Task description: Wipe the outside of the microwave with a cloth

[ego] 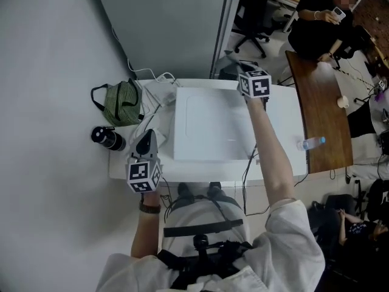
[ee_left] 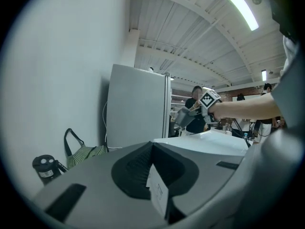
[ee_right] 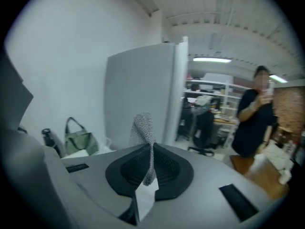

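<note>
The white microwave (ego: 213, 123) stands on a white table, seen from above. My right gripper (ego: 243, 67) is at the microwave's far right corner, above its back edge. In the right gripper view the right gripper (ee_right: 147, 149) is shut on a grey knitted cloth (ee_right: 143, 127), whose free end sticks up past the jaws. My left gripper (ego: 148, 139) hovers by the microwave's front left corner, over the table. Its jaws are shut with nothing between them (ee_left: 151, 149). The left gripper view shows the microwave top (ee_left: 209, 143) and the far right gripper (ee_left: 187, 116).
A green striped bag (ego: 121, 102) and a black bottle (ego: 107, 137) sit left of the microwave, with white cables (ego: 159, 87) behind. A grey cabinet (ego: 176, 23) stands at the back. A wooden table (ego: 319, 114) with a water bottle (ego: 313, 143) is right. A person stands beyond.
</note>
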